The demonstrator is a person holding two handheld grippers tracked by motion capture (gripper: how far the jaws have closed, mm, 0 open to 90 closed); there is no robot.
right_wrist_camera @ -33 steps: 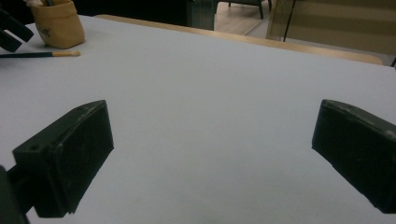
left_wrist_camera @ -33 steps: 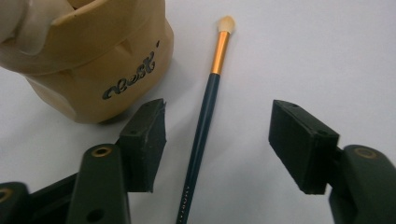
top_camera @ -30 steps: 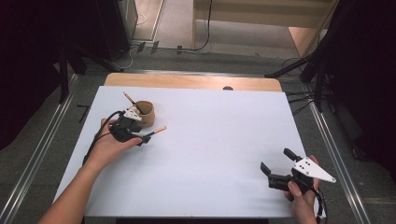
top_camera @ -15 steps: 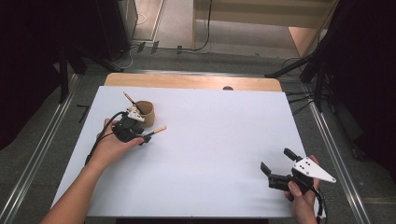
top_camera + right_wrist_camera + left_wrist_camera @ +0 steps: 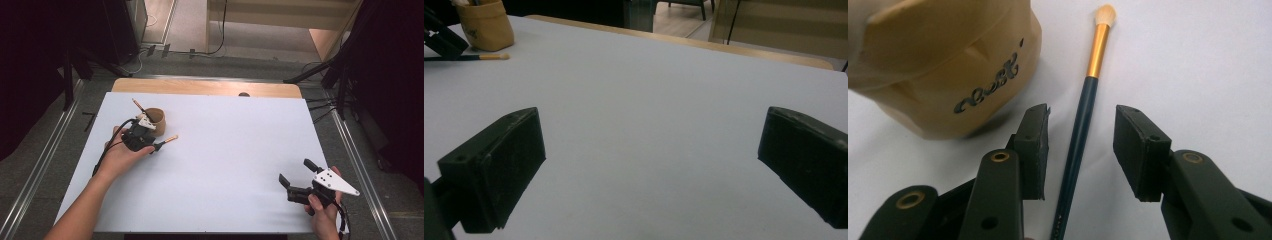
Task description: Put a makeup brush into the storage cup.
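Table (image 5: 225, 165) with a pale cover takes up most of the high view, its wooden far edge a strip along the top. In the left half of that frame a hand holds the left gripper (image 5: 156, 147) low over the cover, beside a tan pot (image 5: 156, 120) from which the tip of another stick pokes up toward the upper left. A brush (image 5: 167, 140) lies flat on the cover just right of the pot, its pale tip pointing right.

The left gripper view brings out what the high view leaves too small: the brush (image 5: 1083, 115) has a dark blue handle, a gold collar and a cream tip toward the top of the frame, and it runs up between the two black jaws. The jaws have just been closing, yet a gap remains on both sides of the handle, so the pads do not press it. The pot (image 5: 948, 60) sits in the upper left of that frame, dark lettering on its side.

In the lower right of the high view another hand holds the right gripper (image 5: 296, 176) above bare cover, jaws wide apart with nothing between them. The right gripper view confirms the wide gap and shows the pot (image 5: 484, 25) and brush (image 5: 484, 57) far off in its upper left corner.
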